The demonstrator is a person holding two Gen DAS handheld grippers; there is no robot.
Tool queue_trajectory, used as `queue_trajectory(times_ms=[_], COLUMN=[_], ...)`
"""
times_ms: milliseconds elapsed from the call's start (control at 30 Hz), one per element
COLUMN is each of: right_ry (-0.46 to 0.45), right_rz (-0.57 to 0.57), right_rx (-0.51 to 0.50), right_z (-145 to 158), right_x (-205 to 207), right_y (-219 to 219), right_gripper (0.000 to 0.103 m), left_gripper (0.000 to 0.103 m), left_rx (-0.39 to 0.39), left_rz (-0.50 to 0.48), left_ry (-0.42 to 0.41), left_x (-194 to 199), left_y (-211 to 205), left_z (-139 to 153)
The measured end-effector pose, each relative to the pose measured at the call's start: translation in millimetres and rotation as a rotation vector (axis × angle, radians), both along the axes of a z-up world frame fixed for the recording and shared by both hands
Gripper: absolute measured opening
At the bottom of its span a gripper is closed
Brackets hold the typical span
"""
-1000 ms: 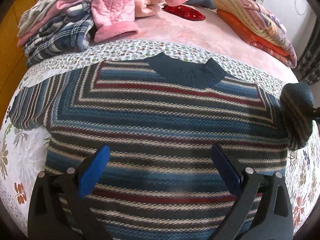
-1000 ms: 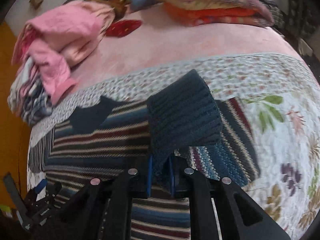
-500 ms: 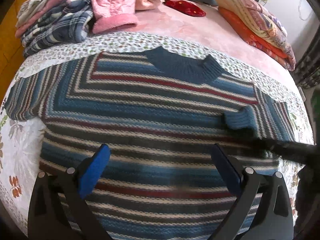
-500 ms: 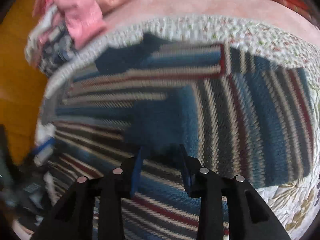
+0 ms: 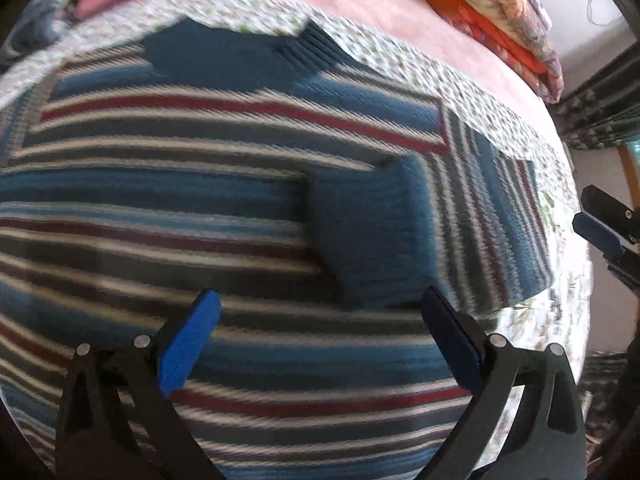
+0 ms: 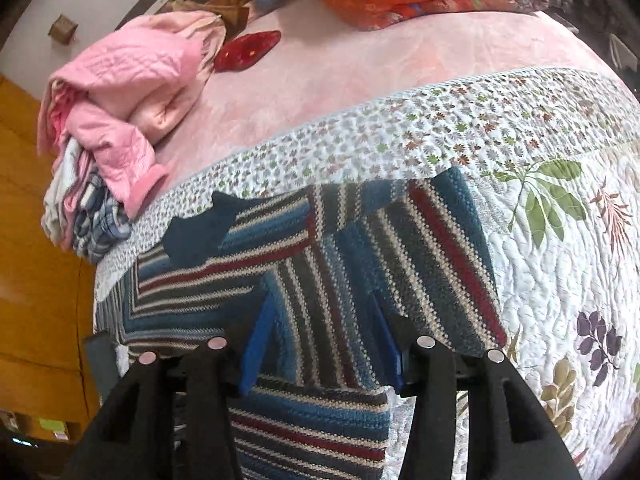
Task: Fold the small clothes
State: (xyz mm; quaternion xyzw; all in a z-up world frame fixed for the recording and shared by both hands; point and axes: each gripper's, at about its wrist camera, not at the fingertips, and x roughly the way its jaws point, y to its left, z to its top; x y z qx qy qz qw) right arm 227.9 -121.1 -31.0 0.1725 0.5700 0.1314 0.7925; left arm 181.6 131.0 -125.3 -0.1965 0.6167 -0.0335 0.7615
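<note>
My left black two-finger gripper with blue pads [image 5: 320, 336] hangs with its jaws spread wide and nothing between them. My right black two-finger gripper with blue pads [image 6: 320, 344] is likewise parted and empty, its tip [image 5: 600, 232] showing at my left camera's right edge.

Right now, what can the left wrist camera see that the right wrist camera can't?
Only the left wrist view shows the other tongs, the right tongs, at its edge, and the sleeve's plain blue cuff lying on the sweater's chest. Only the right wrist view shows the pink jacket pile and red pouch. Both show the striped sweater on the floral quilt.
</note>
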Motion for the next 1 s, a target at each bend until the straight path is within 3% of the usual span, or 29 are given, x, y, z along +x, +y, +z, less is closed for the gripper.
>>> queue_trajectory(times_ms=[67,133,200,233,400,567,767,833,1000], right_ry=[-0.007,-0.017,-0.024,-0.025,-0.024,0.032,0.125,0.148,0.188], right_rz=[-0.011,-0.018,-0.030,-0.035,-0.070,-0.127,-0.131,-0.100,-0.034], right_rx=[0.015,0.010,0.004,0.004,-0.038,-0.029,-0.032,0.009,0.037], right_z=[3.4,5.4,7.4,7.4,3.3,-15.5,-49.0,-59.7,-80.7], right_x=[1.1,2.2,2.9,2.8,5.4,9.0,11.2,10.7,8.7], right_y=[-7.6,-9.1,-15.8,-18.5,-30.7,-49.2,-49.1,-40.1,-12.7], right_gripper=[0.050,0.050,0.050,0.050,0.050,0.050,0.051,0.053,0.053], left_gripper=[0.062,0.051,0.019,0.014,0.011,0.010,0.010,0.010,0.010], left_rx=[-0.038,-0.031,0.006,-0.008,0.008,0.029,0.096,0.125,0.165], left_rz=[0.007,0.026,0.026,0.023,-0.004,0.007,0.067,0.084,0.105], left_ry=[0.034,0.043,0.034,0.023,-0.109,-0.227,-0.279,-0.294,-0.278], left_x=[6.9,10.1,12.3,12.6,4.4,-2.1,3.5,3.6,6.0], left_y=[-7.0,-9.9,-13.3,-13.4,-13.8,16.1,75.0,98.3,138.1], left_z=[-7.8,-9.0,-5.5,-1.9,34.4,74.4,104.2,112.2,107.2])
